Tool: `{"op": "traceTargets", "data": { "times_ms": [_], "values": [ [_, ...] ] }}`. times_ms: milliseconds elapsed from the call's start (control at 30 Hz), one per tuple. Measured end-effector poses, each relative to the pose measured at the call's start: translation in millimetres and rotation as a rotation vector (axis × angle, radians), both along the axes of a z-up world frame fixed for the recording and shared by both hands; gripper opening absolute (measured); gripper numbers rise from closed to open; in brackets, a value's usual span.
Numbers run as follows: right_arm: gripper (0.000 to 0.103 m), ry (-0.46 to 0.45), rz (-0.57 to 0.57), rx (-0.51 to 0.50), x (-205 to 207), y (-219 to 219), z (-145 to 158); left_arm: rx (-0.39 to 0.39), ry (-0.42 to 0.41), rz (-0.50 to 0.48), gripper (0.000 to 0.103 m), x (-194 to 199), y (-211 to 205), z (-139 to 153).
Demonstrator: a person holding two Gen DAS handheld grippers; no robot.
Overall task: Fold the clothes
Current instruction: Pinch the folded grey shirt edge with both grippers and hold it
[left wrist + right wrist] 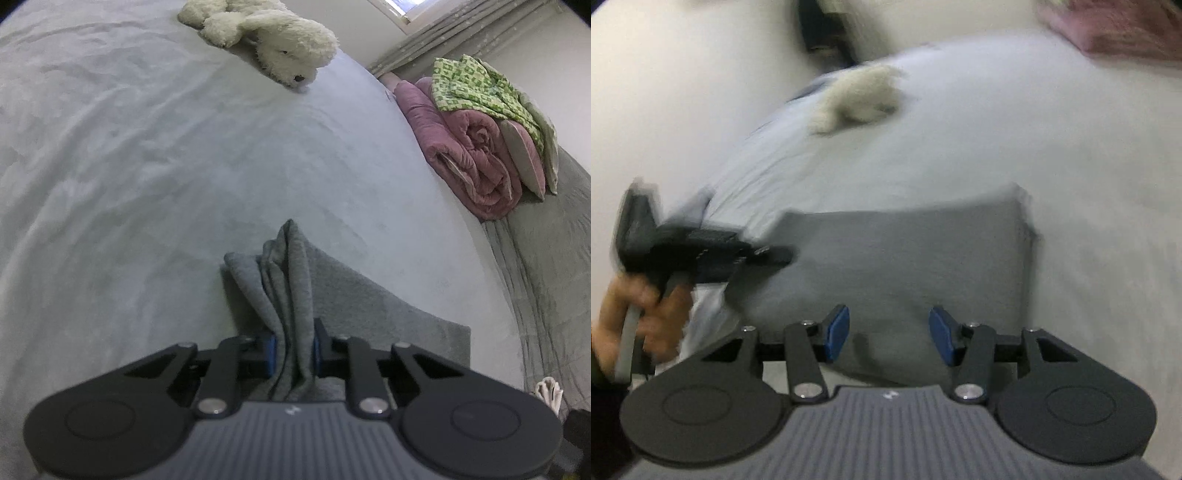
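1. Fingers first: the left gripper has its blue pads pressed onto a bunched wad of the grey garment, several layers gathered between them. The right gripper has its pads spread with nothing between them, hovering just above the cloth's near edge.

2. The garment lies on the bed as a flat, roughly rectangular panel. Its left side is lifted where the left gripper holds it. The right wrist view is blurred by motion, so edges and seams are hard to read there.

3. Judging by this, a fold is under way: one side is raised, perhaps to be carried across the panel. How many folds the panel already holds cannot be told.

4. To do it well, keep the pinch firm on all gathered layers; a wad this thick may shed an inner layer if the grip loosens.

5. Carry the held side low and level across the panel, so the cloth rolls over itself rather than dragging the whole piece along the sheet.

6. The free right gripper could pin or take the near edge, which would keep the base from sliding.

7. Stay well clear of the plush toy and the pink quilt, both apart from the work.
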State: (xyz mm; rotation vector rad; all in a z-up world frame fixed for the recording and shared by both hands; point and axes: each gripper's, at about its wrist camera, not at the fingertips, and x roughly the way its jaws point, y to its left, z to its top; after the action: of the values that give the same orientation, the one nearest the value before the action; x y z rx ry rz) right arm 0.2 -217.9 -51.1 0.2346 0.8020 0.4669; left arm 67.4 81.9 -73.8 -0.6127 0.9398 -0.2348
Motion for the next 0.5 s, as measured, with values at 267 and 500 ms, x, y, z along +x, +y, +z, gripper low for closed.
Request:
{"op": "traceTargets", "data": {
  "times_ms": [267, 500],
  "values": [
    [0.057, 0.138, -0.227, 0.145, 11, -64, -23, -0.015, 0.015, 0.001, 0.019, 4, 3, -4],
    [0.057, 0.148, -0.240, 0.187, -1, -85, -8, -0.005, 0.017, 0.000, 0.022, 6, 1, -4]
  ]
}}
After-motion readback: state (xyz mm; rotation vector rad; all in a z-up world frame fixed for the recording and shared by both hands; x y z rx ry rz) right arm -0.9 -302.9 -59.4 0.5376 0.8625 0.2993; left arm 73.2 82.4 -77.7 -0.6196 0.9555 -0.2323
